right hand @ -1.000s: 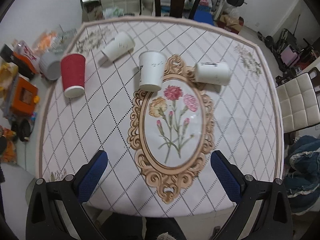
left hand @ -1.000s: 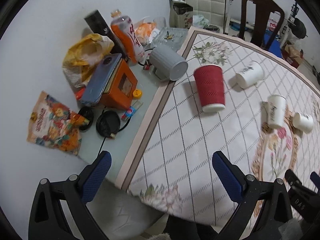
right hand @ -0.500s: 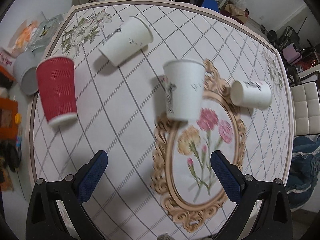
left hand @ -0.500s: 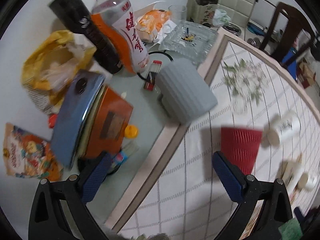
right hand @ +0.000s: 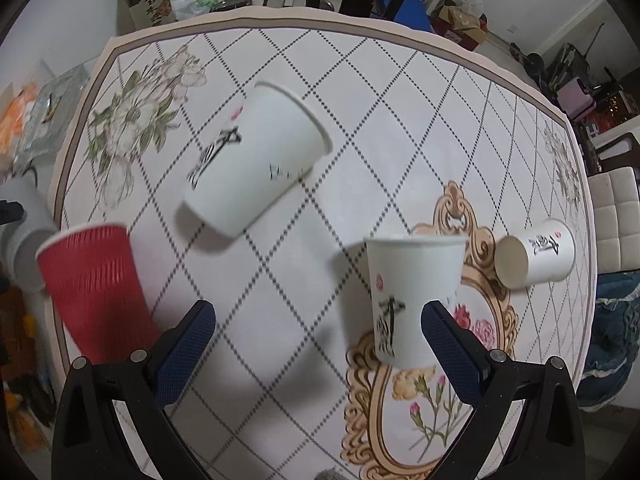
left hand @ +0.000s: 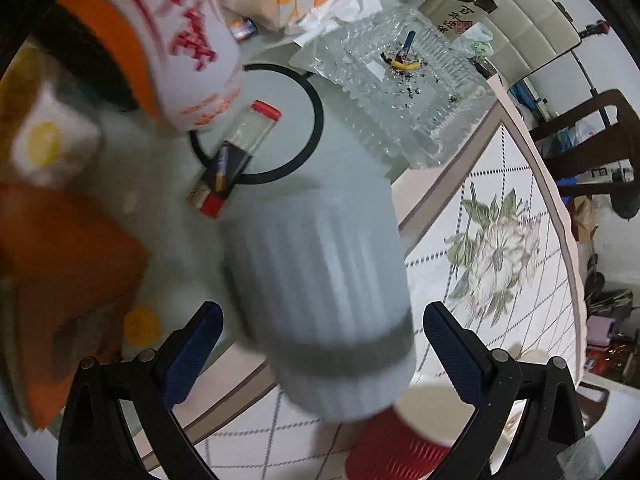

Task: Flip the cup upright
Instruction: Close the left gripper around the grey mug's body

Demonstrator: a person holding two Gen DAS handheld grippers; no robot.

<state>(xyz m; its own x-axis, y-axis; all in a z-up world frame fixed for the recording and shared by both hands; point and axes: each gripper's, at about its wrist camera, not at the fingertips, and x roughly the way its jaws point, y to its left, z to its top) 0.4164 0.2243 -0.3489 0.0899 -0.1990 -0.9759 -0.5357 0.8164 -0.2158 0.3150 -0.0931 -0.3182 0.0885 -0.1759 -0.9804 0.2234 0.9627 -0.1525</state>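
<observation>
A ribbed grey cup [left hand: 324, 292] lies on its side at the mat's left edge, filling the left wrist view. My left gripper [left hand: 320, 344] is open with its jaws on either side of the cup, not touching it. A red ribbed cup [left hand: 396, 444] lies just below it and also shows in the right wrist view [right hand: 96, 292]. In the right wrist view a large white paper cup [right hand: 256, 160] lies on its side, another white cup [right hand: 412, 296] stands upside down, and a small white cup [right hand: 536, 260] lies at the right. My right gripper [right hand: 320, 348] is open and empty above the mat.
A glass ashtray [left hand: 404, 92], a large orange-labelled bottle [left hand: 160, 40], a small vial [left hand: 248, 132], a black cable and an orange box [left hand: 60, 264] crowd the glass tabletop left of the floral mat [right hand: 304, 264]. Chairs stand beyond the table's far edge.
My left gripper has moved forward and down until the grey cup sits between its open jaws. My right gripper has moved forward toward the white cups.
</observation>
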